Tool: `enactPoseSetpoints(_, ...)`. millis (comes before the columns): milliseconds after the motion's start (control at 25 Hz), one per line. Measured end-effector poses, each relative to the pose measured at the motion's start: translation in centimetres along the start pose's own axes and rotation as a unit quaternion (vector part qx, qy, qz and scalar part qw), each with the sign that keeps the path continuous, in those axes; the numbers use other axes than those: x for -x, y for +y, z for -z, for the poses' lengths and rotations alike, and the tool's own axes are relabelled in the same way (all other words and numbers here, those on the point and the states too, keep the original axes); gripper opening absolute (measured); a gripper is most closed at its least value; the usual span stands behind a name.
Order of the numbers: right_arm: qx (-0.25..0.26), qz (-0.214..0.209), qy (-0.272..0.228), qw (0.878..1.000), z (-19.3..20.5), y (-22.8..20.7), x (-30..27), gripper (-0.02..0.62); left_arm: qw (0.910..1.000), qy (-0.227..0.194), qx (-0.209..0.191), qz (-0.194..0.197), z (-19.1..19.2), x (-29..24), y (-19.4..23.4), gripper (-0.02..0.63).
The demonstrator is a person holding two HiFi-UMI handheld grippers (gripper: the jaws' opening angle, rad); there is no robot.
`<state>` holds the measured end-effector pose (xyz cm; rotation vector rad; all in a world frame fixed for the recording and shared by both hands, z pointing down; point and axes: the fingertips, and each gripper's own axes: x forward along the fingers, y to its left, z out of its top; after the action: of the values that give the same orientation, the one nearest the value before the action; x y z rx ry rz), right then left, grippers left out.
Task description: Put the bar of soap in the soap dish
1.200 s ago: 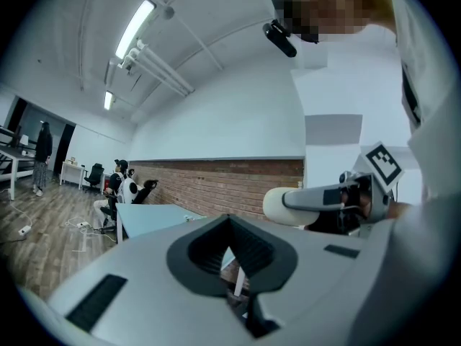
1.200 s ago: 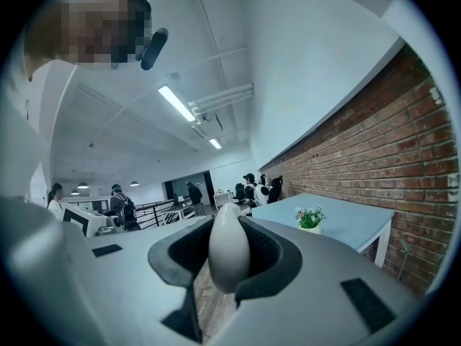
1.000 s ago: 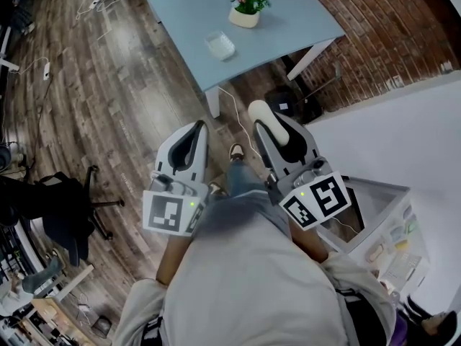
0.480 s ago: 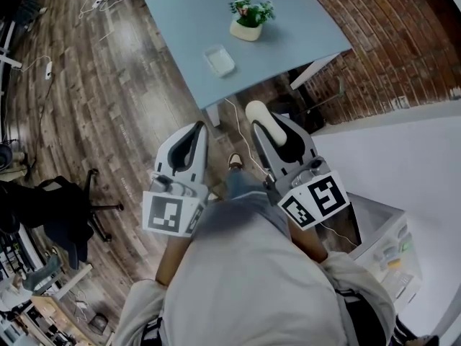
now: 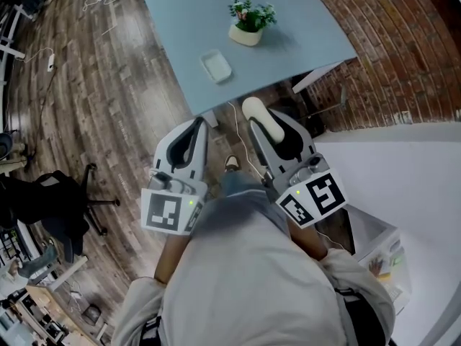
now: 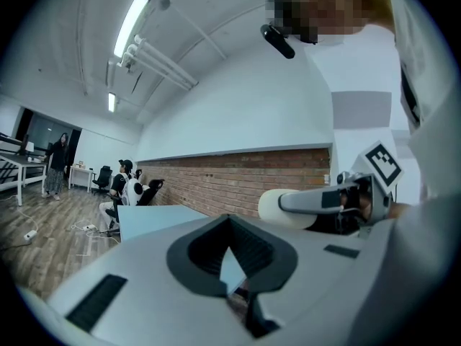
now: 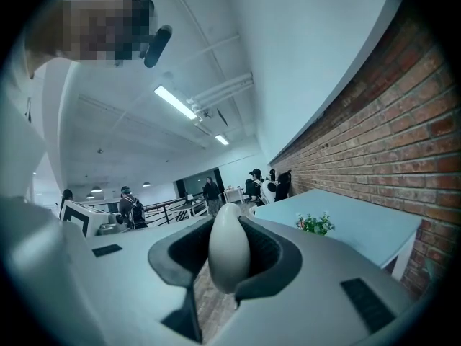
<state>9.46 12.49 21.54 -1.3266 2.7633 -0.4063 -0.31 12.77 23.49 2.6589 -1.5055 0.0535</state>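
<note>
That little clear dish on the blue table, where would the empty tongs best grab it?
Probably across its shorter width, from above: the soap dish lies flat and shallow on the table, so its low walls offer little from the side. The left tongs, empty, would have to open first.

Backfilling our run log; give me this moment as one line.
phase: carry | right gripper: shut on bar of soap | left gripper: shut, empty | soap dish: empty, on table
</note>
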Motion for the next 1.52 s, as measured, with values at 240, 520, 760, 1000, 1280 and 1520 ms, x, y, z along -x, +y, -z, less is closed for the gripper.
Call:
enactPoseSetpoints(240,-0.005,-0.010,0.003,1.000,0.1,-0.9,0.2,0.114,1.0000,0.004,-0.003,-0.008,0.0,-0.6,-0.7,0.003)
enactPoseSetpoints(520,-0.011,-0.014,0.001,1.000,0.1,-1.2,-0.1,0.114,0.9998,0.010,-0.006,-0.016,0.0,-0.5,-0.4,0.003)
enactPoseSetpoints(760,-0.007,-0.011,0.000,1.000,-0.1,-0.9,-1.2,0.114,0.9999,0.004,-0.006,-0.010,-0.3,-1.0,0.8,0.003)
enactPoseSetpoints(1000,-0.004,-0.007,0.001,1.000,-0.6,-1.3,-2.6,0.114,1.0000,-0.001,-0.005,0.000,-0.7,-2.4,1.9,0.003)
enactPoseSetpoints(1280,-0.002,-0.002,0.008,1.000,-0.6,-1.2,-5.2,0.114,1.0000,-0.003,0.002,0.004,-1.0,-3.2,4.3,0.003)
enactPoseSetpoints(1520,-0.003,0.005,0.013,1.000,-0.6,-1.7,-7.3,0.114,0.9999,0.000,0.006,0.010,-0.8,-4.5,6.1,0.003)
